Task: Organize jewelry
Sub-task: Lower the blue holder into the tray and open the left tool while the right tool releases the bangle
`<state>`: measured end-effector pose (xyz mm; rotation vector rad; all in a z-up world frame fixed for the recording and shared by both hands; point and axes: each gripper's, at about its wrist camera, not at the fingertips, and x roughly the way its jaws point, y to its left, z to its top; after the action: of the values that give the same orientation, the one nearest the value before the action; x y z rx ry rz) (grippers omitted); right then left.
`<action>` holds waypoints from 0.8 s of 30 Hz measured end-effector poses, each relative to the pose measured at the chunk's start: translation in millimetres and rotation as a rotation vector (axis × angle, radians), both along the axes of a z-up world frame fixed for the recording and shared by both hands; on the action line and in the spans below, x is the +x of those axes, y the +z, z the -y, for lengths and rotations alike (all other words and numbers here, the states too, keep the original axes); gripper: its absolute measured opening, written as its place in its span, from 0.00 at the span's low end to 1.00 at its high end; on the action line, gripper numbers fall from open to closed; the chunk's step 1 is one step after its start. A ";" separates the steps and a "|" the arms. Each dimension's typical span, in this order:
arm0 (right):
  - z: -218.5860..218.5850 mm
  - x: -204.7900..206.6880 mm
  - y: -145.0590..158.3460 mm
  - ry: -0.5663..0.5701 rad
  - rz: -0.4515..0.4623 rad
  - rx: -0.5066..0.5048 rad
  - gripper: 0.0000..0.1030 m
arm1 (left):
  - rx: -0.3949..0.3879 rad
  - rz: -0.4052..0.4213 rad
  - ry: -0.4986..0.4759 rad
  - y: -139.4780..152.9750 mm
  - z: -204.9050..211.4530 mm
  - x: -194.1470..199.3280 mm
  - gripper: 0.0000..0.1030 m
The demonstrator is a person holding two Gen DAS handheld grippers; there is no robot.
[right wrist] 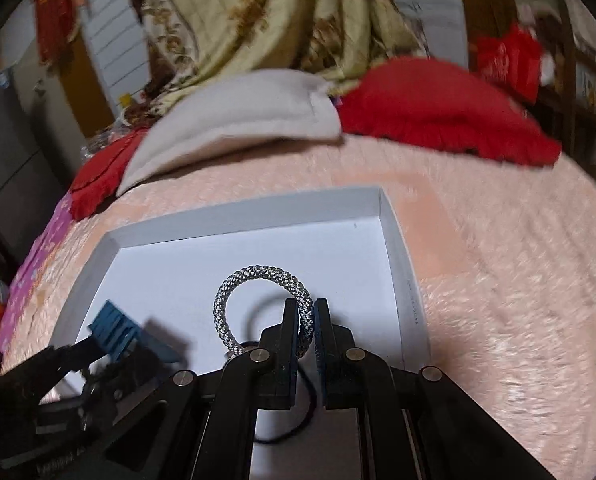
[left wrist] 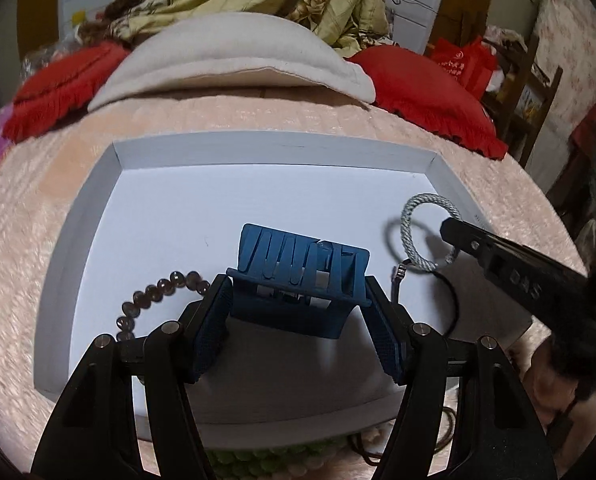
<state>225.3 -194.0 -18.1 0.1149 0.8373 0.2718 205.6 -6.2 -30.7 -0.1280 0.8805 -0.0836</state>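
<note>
- A bead bracelet (left wrist: 154,292) is seen lying at the left of the white tray (left wrist: 258,148).
- A blue hair claw (left wrist: 298,280) is clamped between the left gripper (left wrist: 298,316) pads, over the tray's middle.
- A braided ring (right wrist: 264,312) is pinched by the closed right gripper (right wrist: 305,328), above the tray's right part.
</note>
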 end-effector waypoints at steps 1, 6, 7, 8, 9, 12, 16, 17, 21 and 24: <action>-0.1 2.7 -2.0 -0.006 -0.009 -0.002 0.07 | 0.005 0.005 -0.004 -0.6 0.4 -0.6 0.63; 1.6 7.4 -4.9 -0.049 -0.012 -0.016 0.06 | 0.009 0.028 -0.007 -1.3 -0.1 -1.0 0.64; 2.7 7.6 -5.4 -0.054 -0.016 -0.011 0.06 | 0.010 0.029 -0.007 -1.7 -0.7 -0.6 0.64; 2.8 7.9 -5.8 -0.058 -0.020 -0.013 0.06 | 0.009 0.027 -0.007 -2.7 -1.4 -0.9 0.64; 2.9 8.0 -6.2 -0.058 -0.021 -0.012 0.07 | 0.009 0.022 -0.006 -3.4 -1.7 -1.3 0.64; 3.9 6.7 -4.9 -0.046 -0.025 0.004 0.13 | -0.017 0.012 0.002 -3.1 -5.9 -2.0 0.64; 1.9 -3.0 4.0 -0.035 0.026 -0.017 0.44 | -0.047 0.029 0.012 5.2 -10.9 -3.8 0.69; 1.5 -6.9 7.7 -0.034 0.046 -0.030 0.44 | -0.050 0.032 0.013 6.8 -11.6 -4.3 0.69; 5.7 -15.0 16.1 -0.047 0.088 -0.019 0.44 | -0.072 0.039 0.027 12.8 -17.0 -5.2 0.69; 9.0 -21.7 23.9 -0.057 0.116 -0.007 0.44 | -0.102 0.070 0.034 24.0 -24.2 -9.2 0.69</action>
<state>203.6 -203.0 5.8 0.1154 0.7183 0.2196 196.4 18.0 -6.7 -0.2341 0.8038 -0.1007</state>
